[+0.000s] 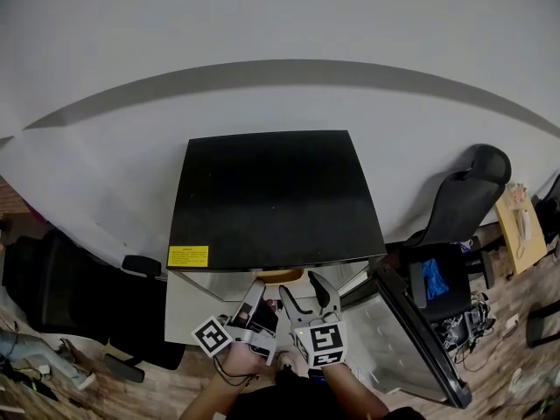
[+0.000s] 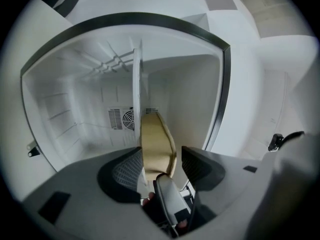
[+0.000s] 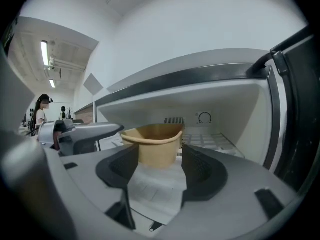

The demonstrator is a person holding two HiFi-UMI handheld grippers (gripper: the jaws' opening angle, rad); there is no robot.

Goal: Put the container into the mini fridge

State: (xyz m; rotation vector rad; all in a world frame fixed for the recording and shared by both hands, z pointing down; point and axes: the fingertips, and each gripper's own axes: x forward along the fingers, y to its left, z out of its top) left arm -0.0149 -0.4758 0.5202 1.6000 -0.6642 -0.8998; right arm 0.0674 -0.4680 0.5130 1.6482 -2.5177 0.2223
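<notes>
**Placement stage, nearly complete.** The tan container (image 3: 152, 144) stands upright on the white shelf (image 3: 156, 190) inside the mini fridge (image 1: 271, 195), at the centre of the right gripper view. Right tongs (image 3: 160, 168): jaws wide apart, with the container just beyond their tips and no pad pressing on it. Left tongs (image 2: 161, 169): jaws apart, gripping nothing. The placing itself appears done. What seems left is to draw both tongs out and perhaps close the open door (image 1: 411, 339) at the lower right of the head view.
</notes>
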